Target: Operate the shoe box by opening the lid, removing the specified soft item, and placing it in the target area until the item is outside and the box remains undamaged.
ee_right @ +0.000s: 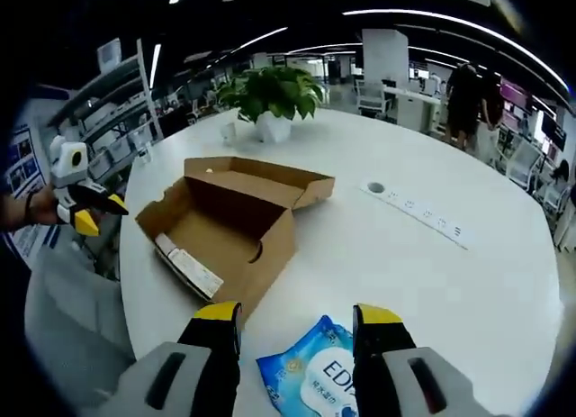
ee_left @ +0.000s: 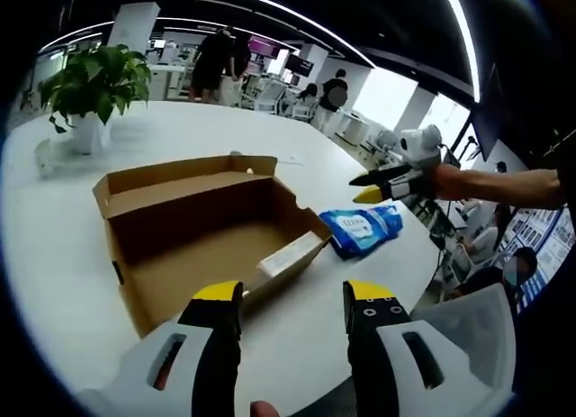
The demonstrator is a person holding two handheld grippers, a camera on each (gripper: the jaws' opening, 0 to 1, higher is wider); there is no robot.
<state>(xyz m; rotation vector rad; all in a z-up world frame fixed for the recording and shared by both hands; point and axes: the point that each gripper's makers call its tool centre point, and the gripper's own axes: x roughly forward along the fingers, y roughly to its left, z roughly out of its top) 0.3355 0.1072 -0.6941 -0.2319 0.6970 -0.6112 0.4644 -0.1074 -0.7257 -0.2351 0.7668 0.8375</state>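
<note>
Soft blue wipes pack [ee_right: 315, 376] out on the worktop [ee_right: 432, 282], just beside the open shoe box [ee_left: 202, 228].

Judged light, squashy, slick-skinned; best pinched across an edge. Lid folded back, box apparently intact, one pale flat carton [ee_left: 288, 257] inside. Left gripper [ee_left: 292, 300] and right gripper [ee_right: 297, 322] spread, jaws released, gripping nothing.

Open shoe box [ee_right: 229, 221] on table [ee_right: 432, 273]; blue pack [ee_right: 315, 376] lies outside

Bright – ceiling strips, window glare | fisheye-warped edges | sharp centre
</note>
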